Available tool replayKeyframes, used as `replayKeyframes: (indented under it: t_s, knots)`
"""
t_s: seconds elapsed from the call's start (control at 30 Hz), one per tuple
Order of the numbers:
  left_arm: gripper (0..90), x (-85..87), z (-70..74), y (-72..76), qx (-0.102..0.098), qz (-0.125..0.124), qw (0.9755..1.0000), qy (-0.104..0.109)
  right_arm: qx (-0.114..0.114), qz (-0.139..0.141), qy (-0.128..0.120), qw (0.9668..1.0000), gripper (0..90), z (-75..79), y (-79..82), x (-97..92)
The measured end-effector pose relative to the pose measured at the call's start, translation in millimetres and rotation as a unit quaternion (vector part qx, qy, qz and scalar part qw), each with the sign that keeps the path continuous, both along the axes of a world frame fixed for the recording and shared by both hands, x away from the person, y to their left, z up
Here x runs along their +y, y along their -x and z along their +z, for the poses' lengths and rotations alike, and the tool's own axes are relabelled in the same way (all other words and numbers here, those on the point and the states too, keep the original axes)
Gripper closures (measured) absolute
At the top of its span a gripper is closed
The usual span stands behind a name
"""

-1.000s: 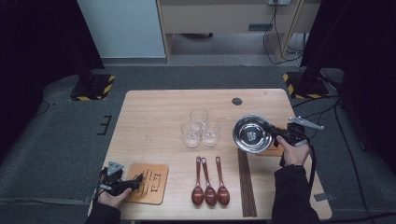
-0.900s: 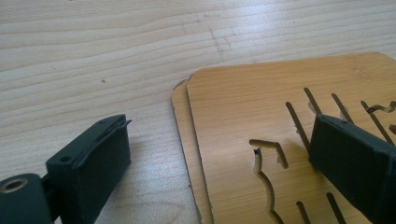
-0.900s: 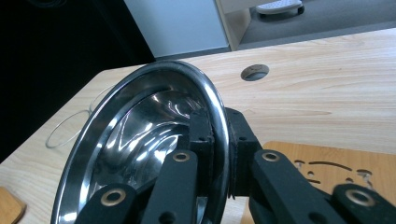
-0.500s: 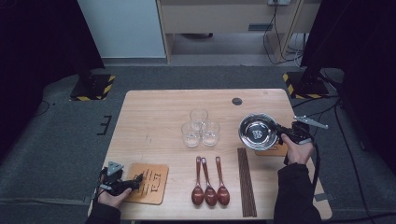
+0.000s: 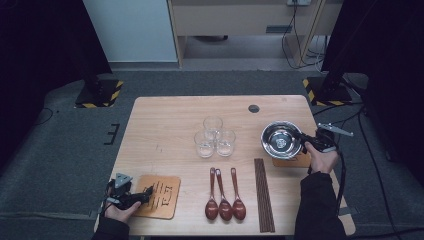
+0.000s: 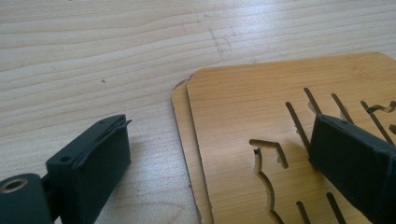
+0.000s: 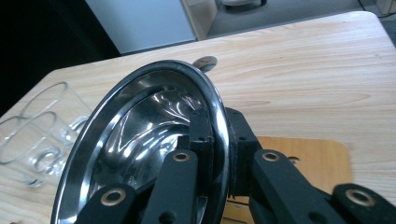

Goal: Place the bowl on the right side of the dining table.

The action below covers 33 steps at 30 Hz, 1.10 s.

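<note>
A steel bowl [image 5: 281, 139], pinched by its rim in the right gripper [image 5: 306, 141], hangs tilted over a wooden coaster [image 5: 296, 161] at the table's right edge, seemingly awaiting a level set-down. The left gripper [image 5: 146, 193] rests spread across two stacked coasters [image 5: 159, 196]. Also laid out: three glasses [image 5: 214, 136], three wooden spoons [image 5: 224, 196], one bundle of chopsticks [image 5: 263, 195].

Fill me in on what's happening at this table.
A person is laying out tableware with a gripper in each hand. The right gripper is clamped on the rim of a steel bowl, holding it tilted just above a wooden coaster near the table's right edge. The left gripper rests open at the near left corner, its jaws straddling the edge of two stacked coasters. Three glasses, three spoons and a bundle of chopsticks lie untouched in the middle.
</note>
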<state>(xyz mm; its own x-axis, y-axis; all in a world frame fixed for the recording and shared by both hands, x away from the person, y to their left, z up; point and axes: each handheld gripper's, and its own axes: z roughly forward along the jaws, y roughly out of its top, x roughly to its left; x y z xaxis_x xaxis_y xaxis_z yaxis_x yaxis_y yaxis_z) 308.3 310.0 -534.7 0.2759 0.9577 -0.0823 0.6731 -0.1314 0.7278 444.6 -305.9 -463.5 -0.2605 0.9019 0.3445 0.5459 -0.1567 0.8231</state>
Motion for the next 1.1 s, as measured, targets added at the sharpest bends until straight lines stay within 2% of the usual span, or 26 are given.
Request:
replayKeyframes:
  t_s: [0.27,0.77,1.1]
  knots:
    - [4.6,0.0,0.0,0.0,0.0,0.0,1.0,0.0,0.011,-0.01,0.0,0.9999,83.6,-5.9,-6.0,-5.2]
    - [4.6,0.0,0.0,0.0,0.0,0.0,1.0,0.0,0.039,-0.029,0.035,0.9982,83.6,-18.9,-14.7,-10.9]
    - [4.6,0.0,0.0,0.0,0.0,0.0,1.0,0.0,0.056,-0.031,0.058,0.9963,83.6,-24.1,-17.1,-11.4]
